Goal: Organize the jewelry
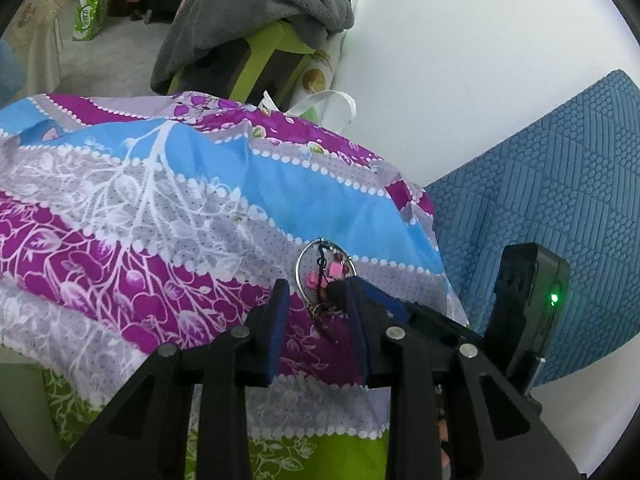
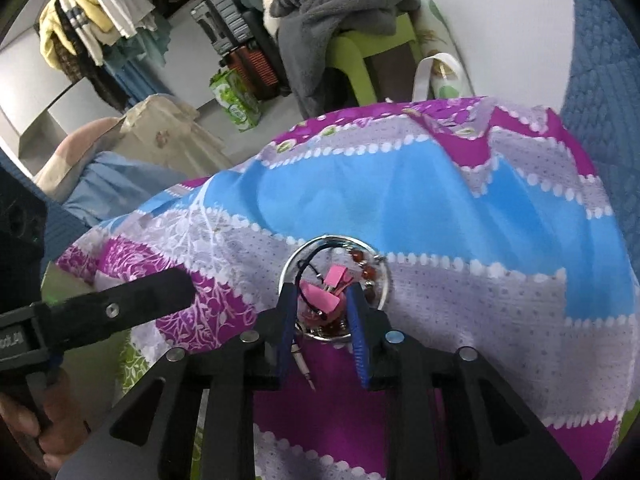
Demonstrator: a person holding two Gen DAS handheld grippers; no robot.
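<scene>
A small round metal dish (image 2: 340, 238) sits on the patterned purple, blue and grey cloth (image 2: 420, 184). In it lie a red bead bracelet (image 2: 366, 268), a black cord (image 2: 316, 254) and pink pieces. My right gripper (image 2: 320, 298) is over the dish's near side, shut on a pink piece (image 2: 320, 300). In the left wrist view the dish (image 1: 300, 264) lies just ahead of my left gripper (image 1: 316, 292), whose jaws stand apart with only cloth and the dish rim between them. A finger of the right gripper (image 1: 384, 302) reaches in from the right.
A grey towel (image 1: 280, 0) drapes over a green chair behind the table. A blue quilted surface (image 1: 560, 180) lies to the right and a green pack (image 1: 90, 8) stands on the floor. One finger of the left gripper (image 2: 160, 294) and the person's hand (image 2: 60, 432) show at left.
</scene>
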